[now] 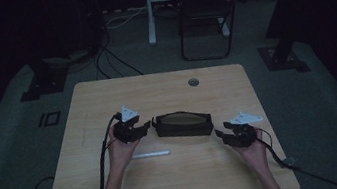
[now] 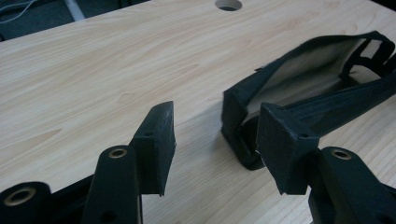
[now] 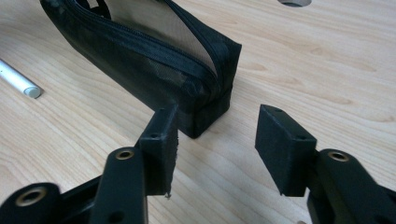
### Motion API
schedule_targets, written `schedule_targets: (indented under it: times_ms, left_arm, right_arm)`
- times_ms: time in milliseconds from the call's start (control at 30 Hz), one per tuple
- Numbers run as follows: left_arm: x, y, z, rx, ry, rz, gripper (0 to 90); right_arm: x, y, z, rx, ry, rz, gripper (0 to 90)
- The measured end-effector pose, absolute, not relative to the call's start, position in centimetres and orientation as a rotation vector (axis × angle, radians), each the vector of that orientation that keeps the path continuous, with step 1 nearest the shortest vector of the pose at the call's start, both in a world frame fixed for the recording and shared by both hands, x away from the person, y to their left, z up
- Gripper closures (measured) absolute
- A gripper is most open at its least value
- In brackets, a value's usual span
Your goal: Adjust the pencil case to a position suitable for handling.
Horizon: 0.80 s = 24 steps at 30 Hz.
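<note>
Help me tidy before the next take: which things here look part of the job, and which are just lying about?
Likely in the job:
pencil case, unzipped
white pen
left gripper, open
right gripper, open

Lying about:
folding chair beyond the table
floor cables

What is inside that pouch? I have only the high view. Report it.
Observer: The left gripper view shows the black zip pouch unzipped, its pale lining bare where I can see.
Operator: Report the left gripper.
Observer: The left gripper is open, one jaw in front of the pouch's near end.
Operator: Now the right.
Observer: The right gripper is open too, short of the pouch's other end.
Operator: Name that white stick.
Observer: The right gripper view shows the white pen with a round grey end.
</note>
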<state>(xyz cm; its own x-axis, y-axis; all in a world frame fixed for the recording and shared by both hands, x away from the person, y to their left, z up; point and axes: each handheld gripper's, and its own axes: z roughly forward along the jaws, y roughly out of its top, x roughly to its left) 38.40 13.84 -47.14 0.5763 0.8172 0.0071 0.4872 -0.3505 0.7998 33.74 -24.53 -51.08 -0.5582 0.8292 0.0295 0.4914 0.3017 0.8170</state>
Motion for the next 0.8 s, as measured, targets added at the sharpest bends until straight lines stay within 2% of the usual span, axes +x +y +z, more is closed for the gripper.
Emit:
schedule_targets:
  times_ms: [200,433,567,800]
  left_arm:
    - [39.0,12.2,-48.1,2.079,1.027,0.538,53.6]
    - [39.6,11.4,-49.1,2.100,1.039,0.500,74.9]
    - [39.3,11.2,-49.0,2.098,1.024,0.526,84.5]
    - [38.8,11.4,-49.3,2.090,1.012,0.507,87.6]
  right_arm:
    - [33.8,-23.8,-50.9,1.168,2.188,1.154,48.6]
    - [34.7,-23.7,-51.2,1.202,2.206,1.160,49.2]
    - [35.0,-23.5,-51.3,1.218,2.213,1.162,54.0]
    - [35.3,-23.5,-51.4,1.250,2.207,1.143,60.6]
